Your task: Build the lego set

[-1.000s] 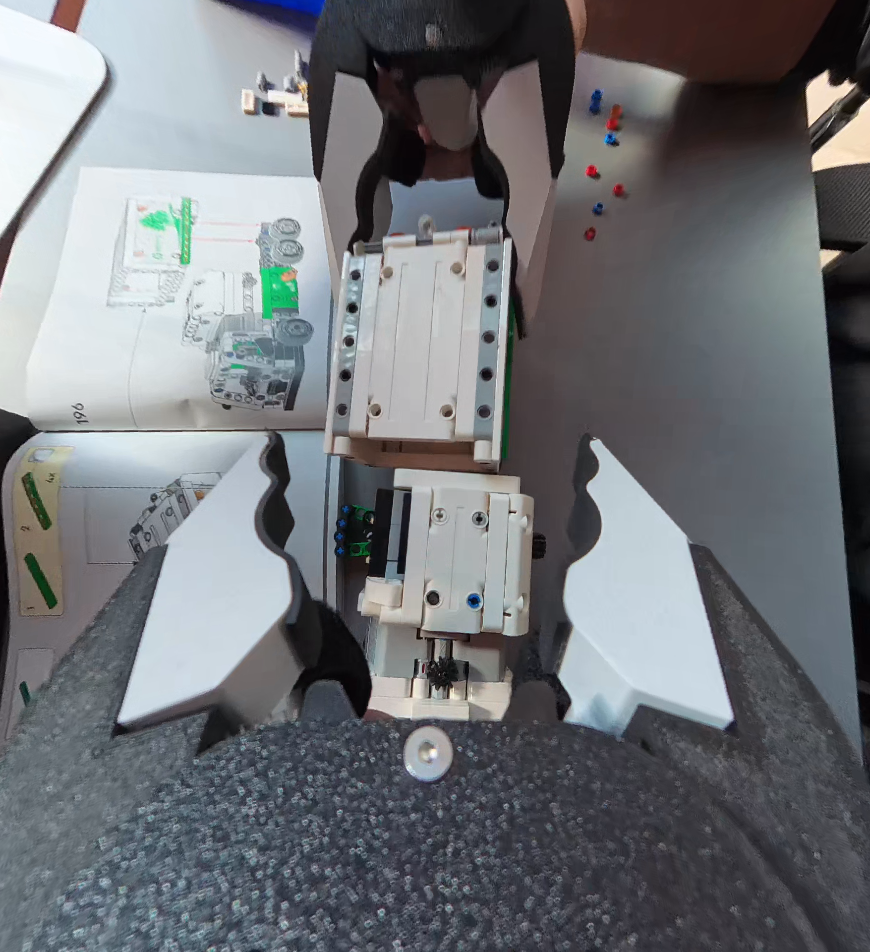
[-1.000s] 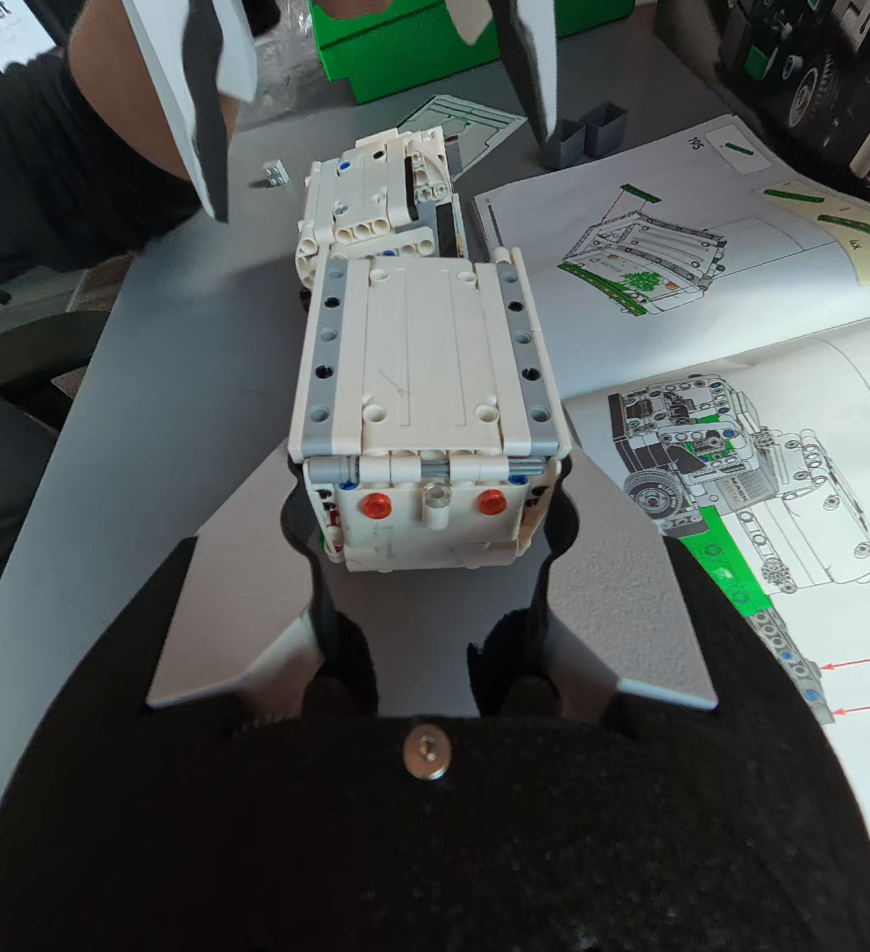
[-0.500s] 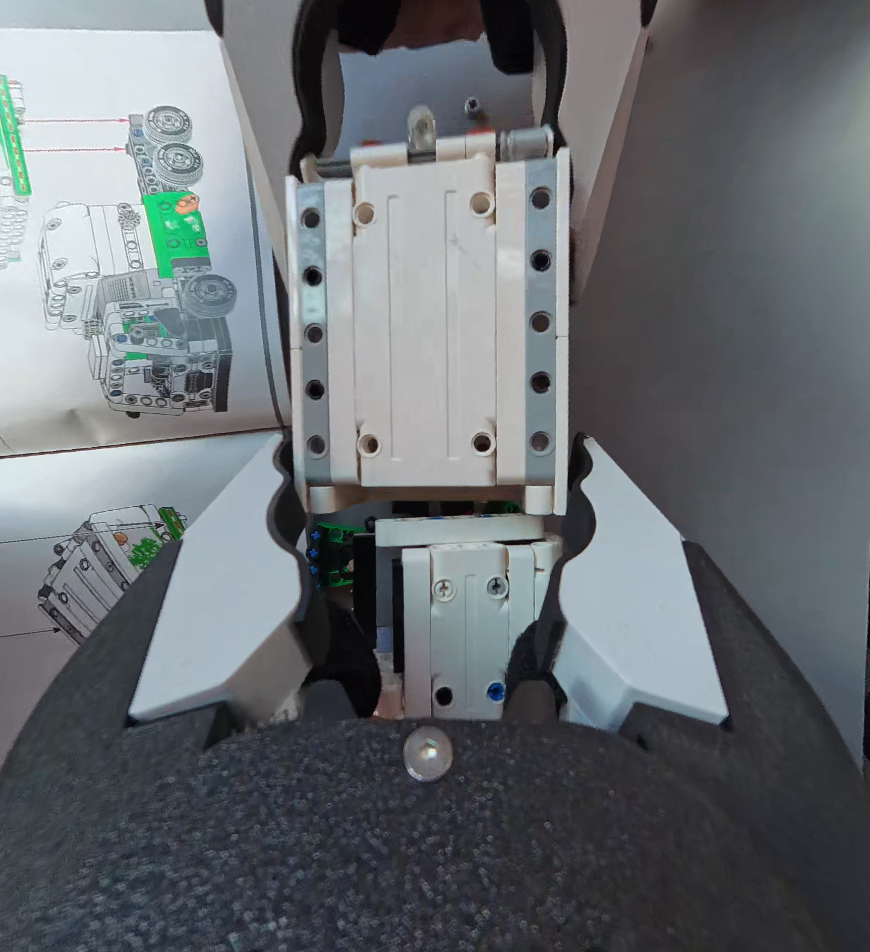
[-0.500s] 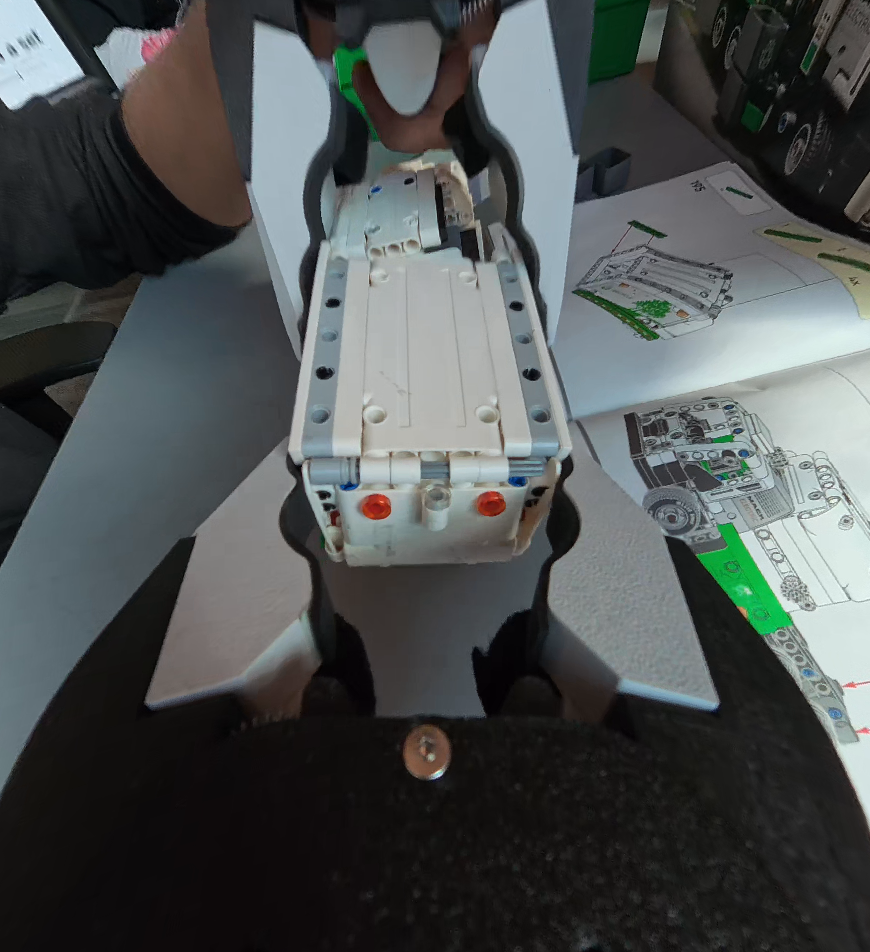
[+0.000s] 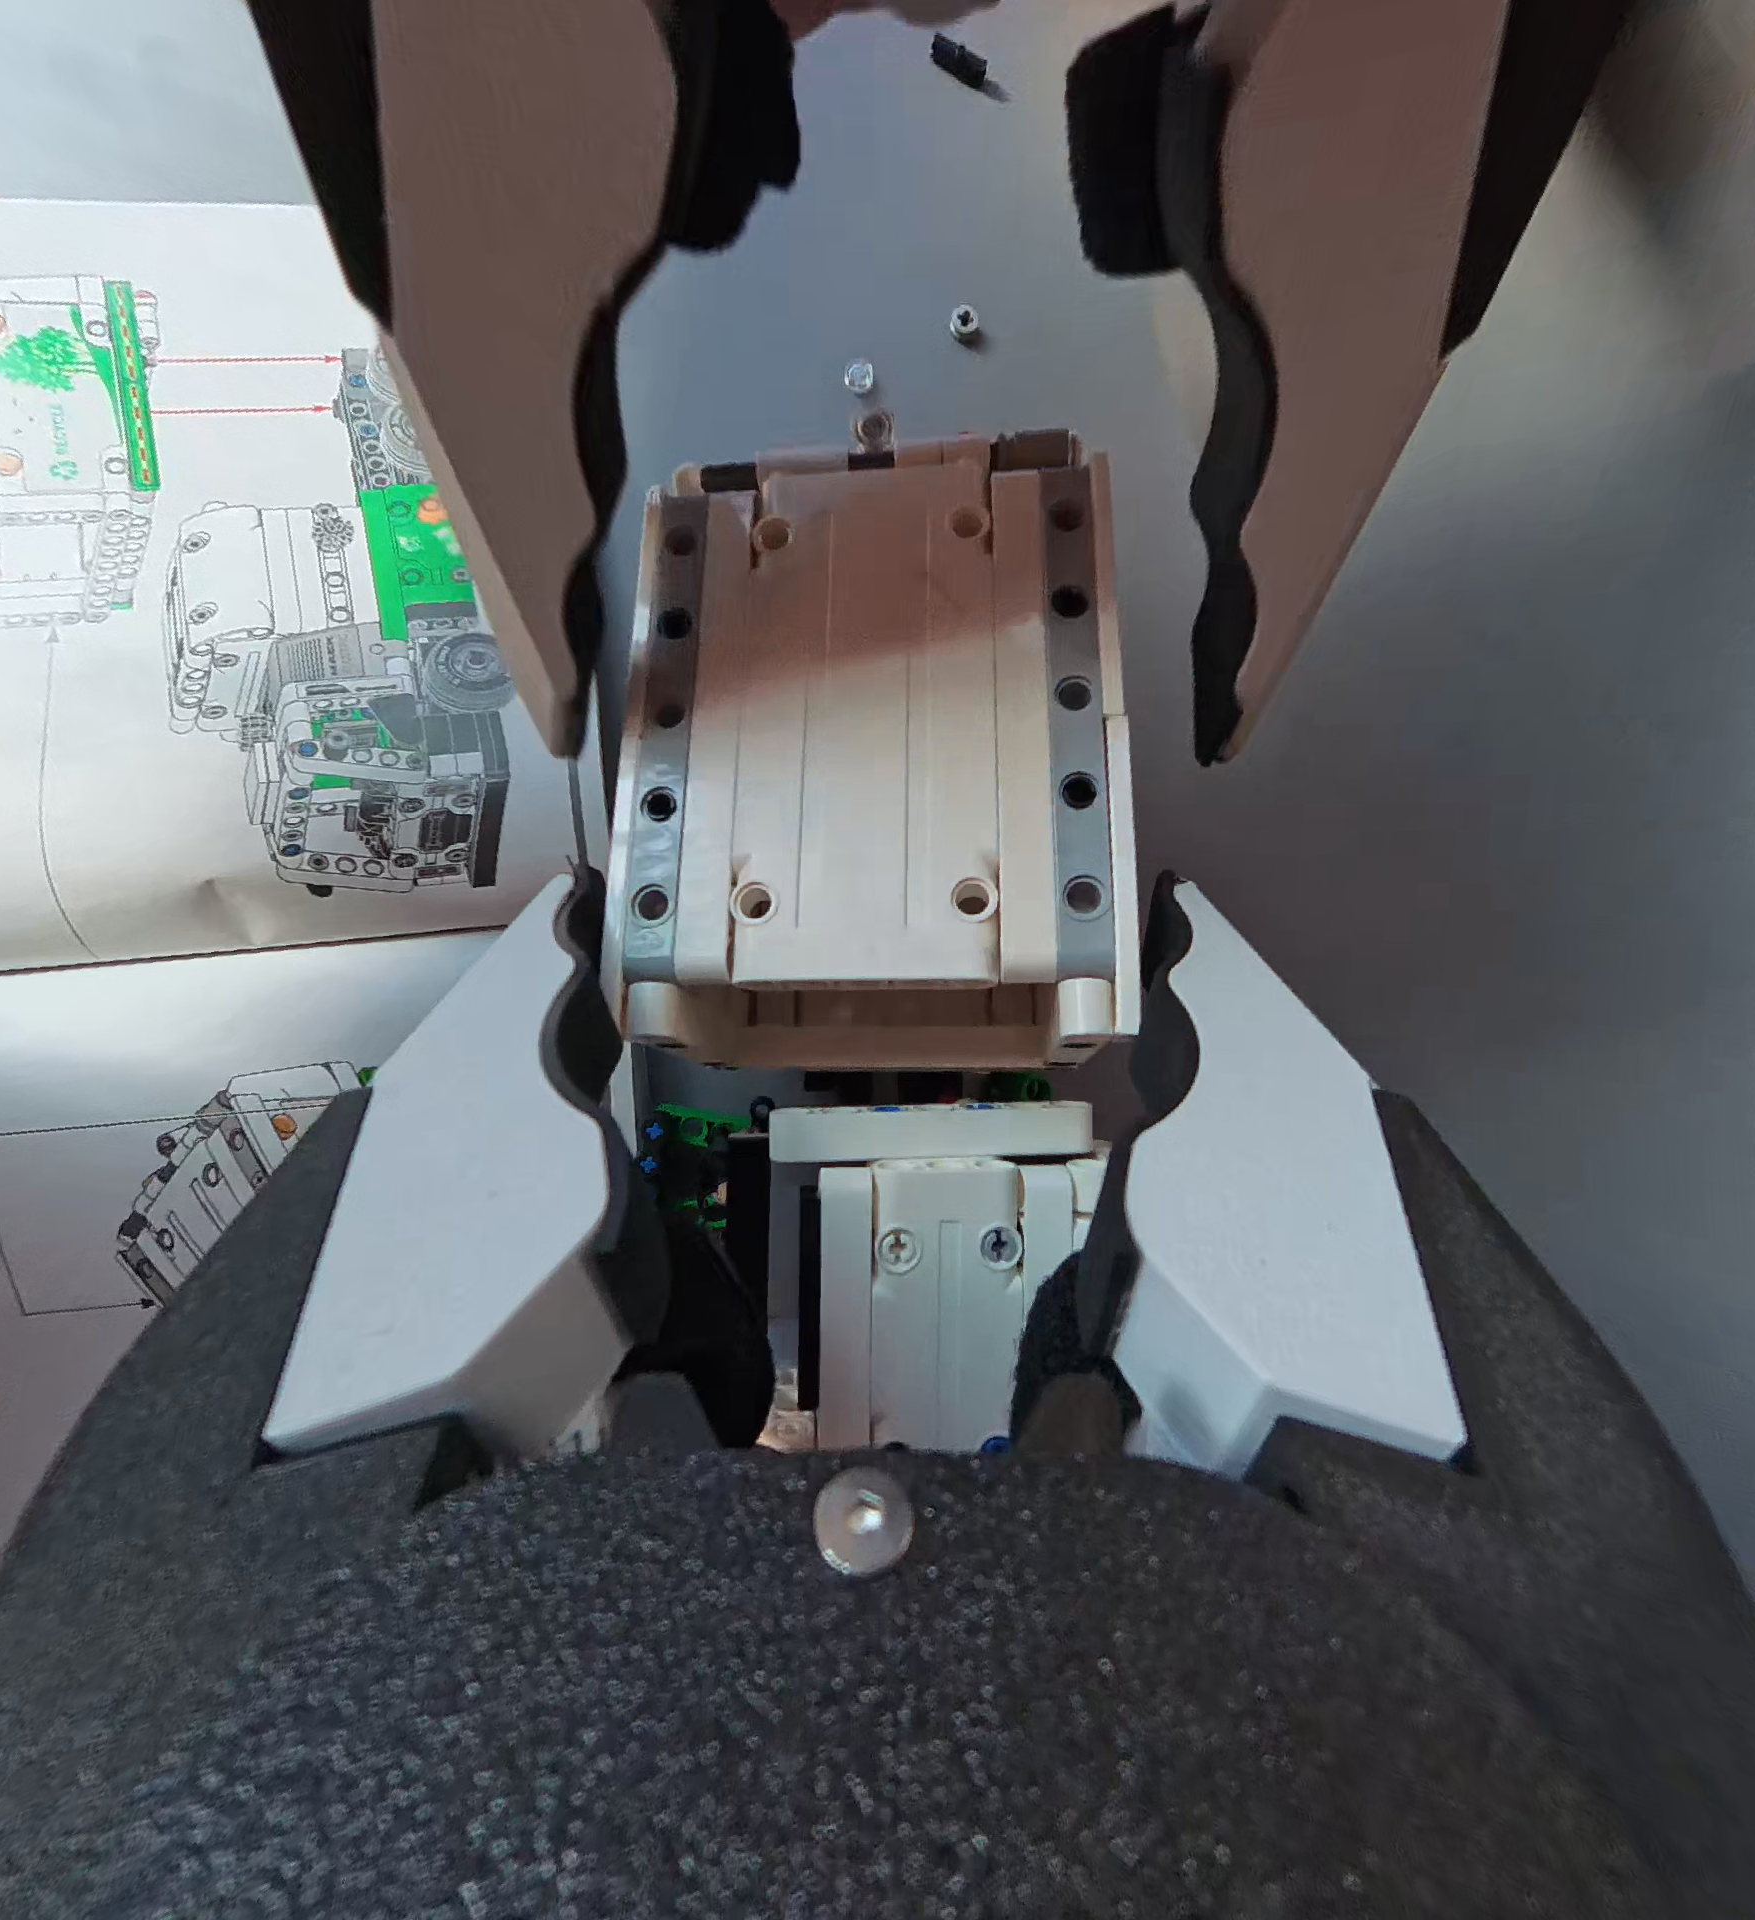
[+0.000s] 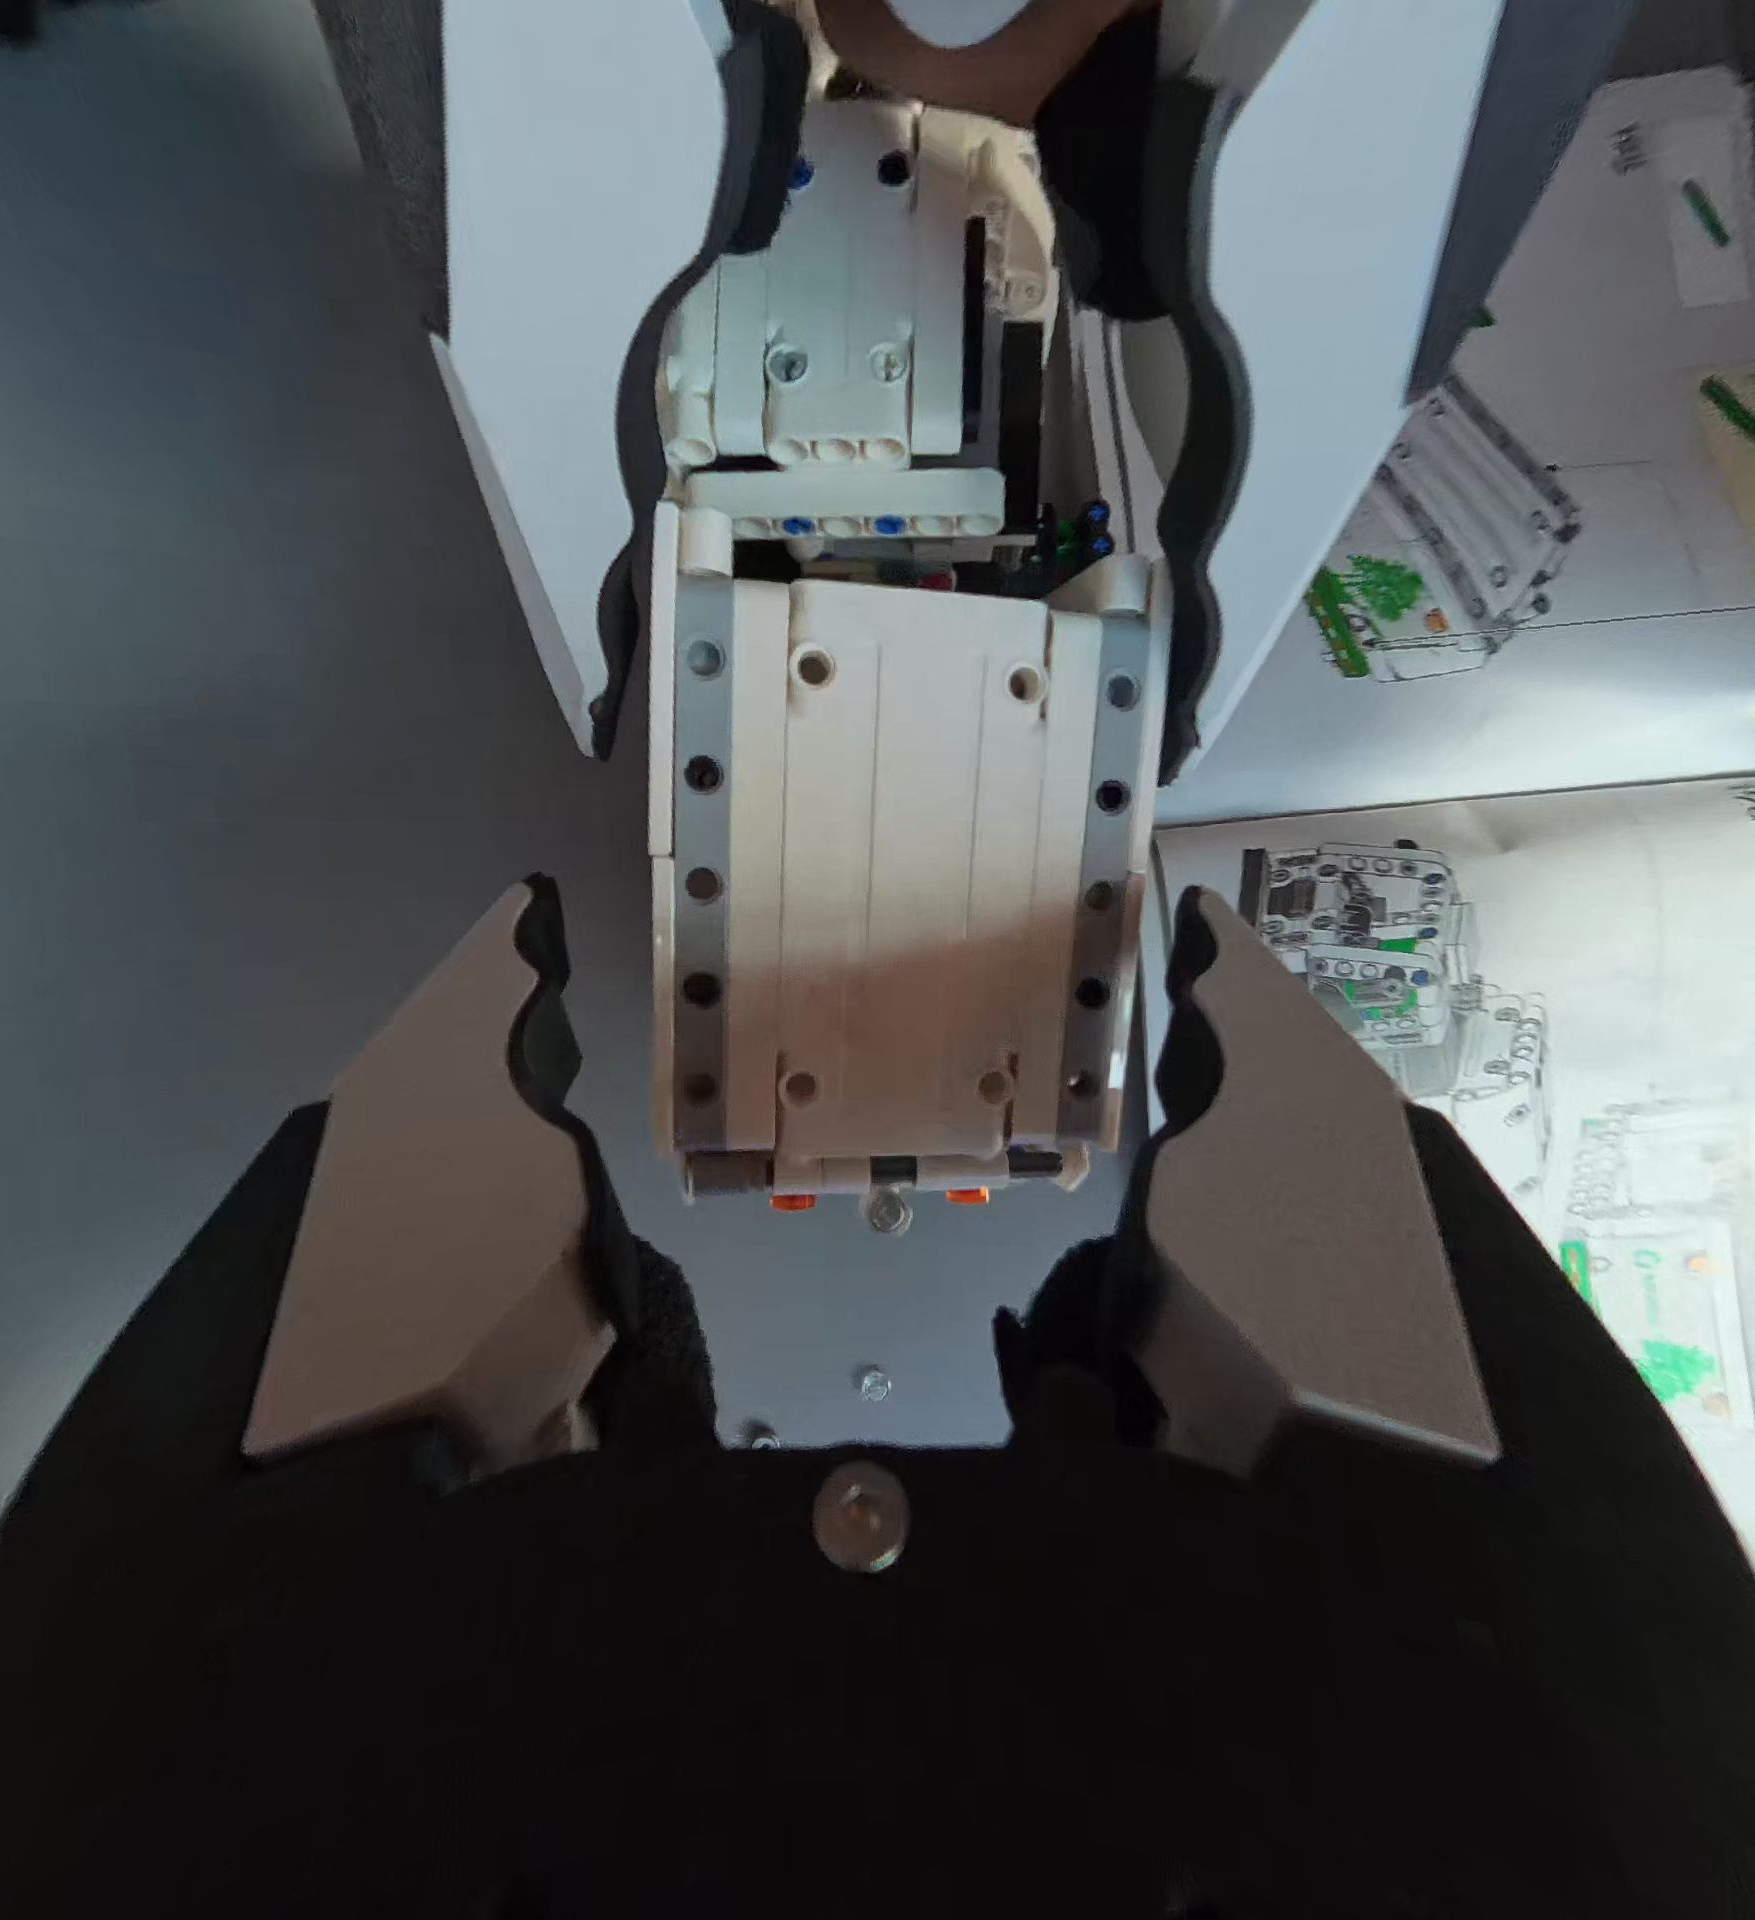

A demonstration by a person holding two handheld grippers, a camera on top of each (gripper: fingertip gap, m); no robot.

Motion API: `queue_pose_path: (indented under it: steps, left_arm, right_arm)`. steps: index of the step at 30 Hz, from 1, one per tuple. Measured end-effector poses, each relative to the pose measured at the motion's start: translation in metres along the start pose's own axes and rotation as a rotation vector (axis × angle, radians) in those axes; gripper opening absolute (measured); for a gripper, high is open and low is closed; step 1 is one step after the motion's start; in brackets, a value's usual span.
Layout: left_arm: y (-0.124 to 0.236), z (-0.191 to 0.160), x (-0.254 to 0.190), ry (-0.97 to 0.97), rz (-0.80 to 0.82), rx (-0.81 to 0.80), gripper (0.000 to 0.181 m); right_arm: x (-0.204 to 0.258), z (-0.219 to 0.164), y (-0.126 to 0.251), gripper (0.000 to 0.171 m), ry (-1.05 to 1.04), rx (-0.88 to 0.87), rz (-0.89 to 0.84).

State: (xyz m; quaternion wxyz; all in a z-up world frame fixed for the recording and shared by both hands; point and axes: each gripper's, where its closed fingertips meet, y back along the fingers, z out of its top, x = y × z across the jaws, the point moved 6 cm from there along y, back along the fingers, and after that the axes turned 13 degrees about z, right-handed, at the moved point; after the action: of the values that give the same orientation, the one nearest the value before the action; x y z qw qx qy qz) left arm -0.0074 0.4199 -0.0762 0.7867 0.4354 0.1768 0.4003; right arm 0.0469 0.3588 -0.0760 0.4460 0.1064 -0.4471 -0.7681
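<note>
At the centre of both wrist views the white lego truck body stands on the grey table, its flat panelled roof edged by grey holed beams, the cab section at its lower end. The left gripper has its jaws spread on either side of the cab end; whether the pads actually press it cannot be told. The right gripper is released, fingers well clear of the body's flanks. The open instruction booklet lies at left. The model looks light and rigid but clip-joined, so it seems best squeezed across the beamed sides, not by the hinged rear or small protruding pins.
</note>
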Motion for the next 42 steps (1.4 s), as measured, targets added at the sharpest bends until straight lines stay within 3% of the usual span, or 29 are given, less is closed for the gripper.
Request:
queue_pose_path:
  steps: [1,2,6,9,12,14,17,22,25,33,42]
  left_arm:
    - [0.000,0.002,0.000,0.004,0.000,-0.008,0.100]
    - [0.000,0.003,0.000,0.009,-0.001,-0.014,0.100]
    - [0.005,0.008,0.000,0.026,0.000,-0.070,0.095]
    - [0.029,0.010,0.007,0.068,0.031,-0.201,0.111]
    - [0.060,-0.016,0.011,0.122,0.029,-0.300,0.114]
    - [0.068,-0.048,0.013,0.141,0.083,-0.278,0.119]
    - [0.063,-0.085,-0.001,0.132,0.079,-0.243,0.123]
    - [0.048,-0.114,-0.001,0.116,0.162,-0.200,0.122]
    - [0.039,-0.118,0.001,0.135,0.142,-0.216,0.112]
    - [0.030,-0.122,-0.001,0.154,0.146,-0.285,0.112]
    - [0.032,-0.124,-0.001,0.167,0.174,-0.313,0.109]
  right_arm:
    - [-0.002,0.000,-0.004,0.103,-0.003,0.029,0.011]
    - [-0.005,0.000,-0.005,0.094,0.005,0.053,-0.018]
    - [-0.005,-0.002,-0.002,0.094,0.024,0.070,-0.029]
    - [-0.006,-0.006,0.005,0.093,0.030,0.042,-0.051]
    - [-0.006,-0.006,0.018,0.093,0.010,-0.026,-0.035]
    - [-0.009,-0.004,0.026,0.093,-0.009,-0.068,-0.031]
    - [-0.013,0.000,0.028,0.093,-0.028,-0.078,0.007]
    - [-0.016,0.011,0.020,0.093,-0.019,0.088,-0.010]
    - [-0.009,0.021,0.015,0.093,-0.005,0.146,-0.006]
    - [-0.006,0.022,0.006,0.093,-0.014,0.261,-0.046]
    - [-0.009,0.013,0.000,0.093,-0.119,0.149,-0.046]
